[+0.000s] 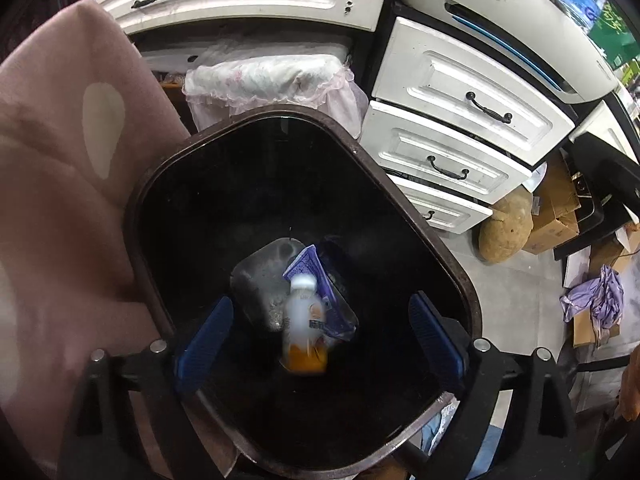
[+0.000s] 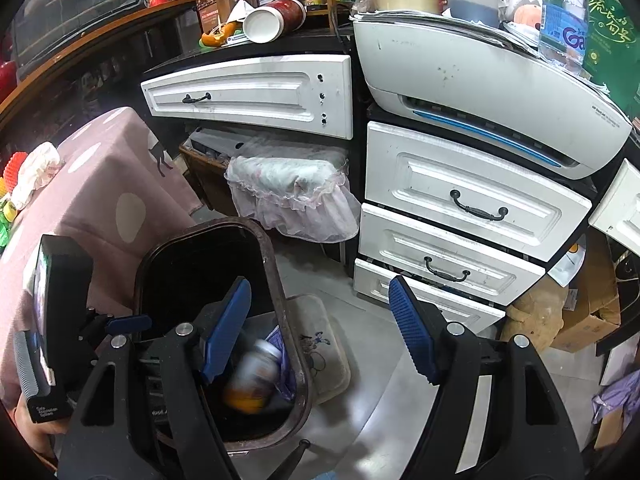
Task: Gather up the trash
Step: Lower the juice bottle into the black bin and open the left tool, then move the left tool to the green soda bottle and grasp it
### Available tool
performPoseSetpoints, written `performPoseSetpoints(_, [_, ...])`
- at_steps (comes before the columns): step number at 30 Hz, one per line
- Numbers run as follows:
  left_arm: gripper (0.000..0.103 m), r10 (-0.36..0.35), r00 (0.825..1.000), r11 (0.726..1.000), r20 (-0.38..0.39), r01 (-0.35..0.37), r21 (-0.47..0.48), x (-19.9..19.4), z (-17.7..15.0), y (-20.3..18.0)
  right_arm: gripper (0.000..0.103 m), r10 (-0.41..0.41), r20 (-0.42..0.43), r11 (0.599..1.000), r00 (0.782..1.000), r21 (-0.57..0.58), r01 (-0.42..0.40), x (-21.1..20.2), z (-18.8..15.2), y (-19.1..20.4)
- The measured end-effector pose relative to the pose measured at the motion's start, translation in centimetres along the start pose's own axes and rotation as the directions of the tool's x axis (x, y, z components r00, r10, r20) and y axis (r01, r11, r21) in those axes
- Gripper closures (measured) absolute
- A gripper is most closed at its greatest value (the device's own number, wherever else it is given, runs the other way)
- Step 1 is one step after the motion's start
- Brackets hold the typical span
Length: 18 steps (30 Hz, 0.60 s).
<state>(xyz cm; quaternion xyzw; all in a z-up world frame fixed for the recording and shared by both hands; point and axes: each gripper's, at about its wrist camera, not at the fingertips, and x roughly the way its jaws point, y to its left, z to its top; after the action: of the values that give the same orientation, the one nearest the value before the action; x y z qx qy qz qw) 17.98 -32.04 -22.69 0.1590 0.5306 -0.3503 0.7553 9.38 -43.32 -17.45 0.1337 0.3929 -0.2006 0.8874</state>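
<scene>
A dark bin with a brown rim [image 1: 420, 220] stands on the floor beside a pink-covered table. A small plastic bottle [image 1: 305, 322] with a white cap and orange liquid is blurred inside the bin, free of any finger, above a purple wrapper [image 1: 310, 266]. My left gripper [image 1: 320, 332] hangs open over the bin mouth. In the right wrist view the bin rim [image 2: 276, 264] is at lower left with the blurred bottle [image 2: 254, 376] inside. My right gripper [image 2: 320, 328] is open and empty above the bin's right edge. The left gripper's body [image 2: 60, 312] shows at far left.
White drawers [image 2: 472, 208] and a printer [image 2: 480, 92] stand to the right. A lace-covered stool [image 2: 292, 192] sits behind the bin. A pink tablecloth [image 2: 104, 192] hangs at left. A small mat [image 2: 324, 344] lies beside the bin. Boxes and a sack [image 1: 508, 228] crowd the right floor.
</scene>
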Motion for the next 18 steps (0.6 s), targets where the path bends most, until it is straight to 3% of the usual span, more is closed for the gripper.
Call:
performPoseSetpoints(8, [0.014, -0.024, 0.994, 0.999, 0.103, 0.021, 0.030, -4.0, -1.3, -1.1, 0.021, -0.022, 0.033, 0.999, 0.999, 0.030, 0.021, -0.9, 0.6, -1.0])
performPoseSetpoints(18, [0.007, -0.025, 0.966, 0.998, 0.257, 0.010, 0.058, -12.7, -4.6, -1.3, 0.015, 0.012, 0.051, 1.000, 0.999, 0.012, -0.013, -1.9, 1.0, 0.2])
